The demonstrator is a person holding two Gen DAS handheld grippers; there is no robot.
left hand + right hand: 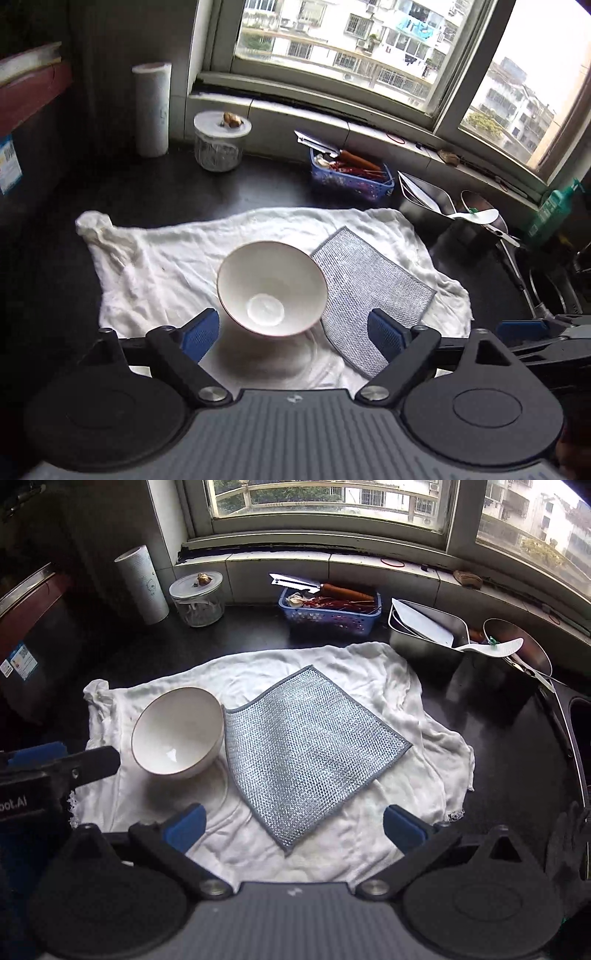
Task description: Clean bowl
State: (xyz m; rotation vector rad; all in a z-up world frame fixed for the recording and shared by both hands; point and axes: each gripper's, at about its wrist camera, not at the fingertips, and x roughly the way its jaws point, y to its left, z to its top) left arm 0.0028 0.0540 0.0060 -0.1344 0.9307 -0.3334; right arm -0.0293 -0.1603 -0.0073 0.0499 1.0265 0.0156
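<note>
A white bowl [271,288] stands upright and empty on a white cloth [166,266]; it also shows in the right wrist view [177,731]. A grey mesh scouring cloth [369,288] lies flat just right of the bowl, one edge against it [306,749]. My left gripper [293,334] is open and empty, its blue pads [201,334] either side of the bowl's near wall, not touching. My right gripper [293,827] is open and empty above the near corner of the scouring cloth. The left gripper's finger [92,762] shows at the left of the right wrist view.
On the dark counter behind the white cloth [406,701] stand a paper towel roll [142,585], a lidded glass jar [197,598], a blue basket with a knife [328,613], a steel tray [424,635] and a pan with a white spoon [517,646]. A green bottle [554,210] stands far right.
</note>
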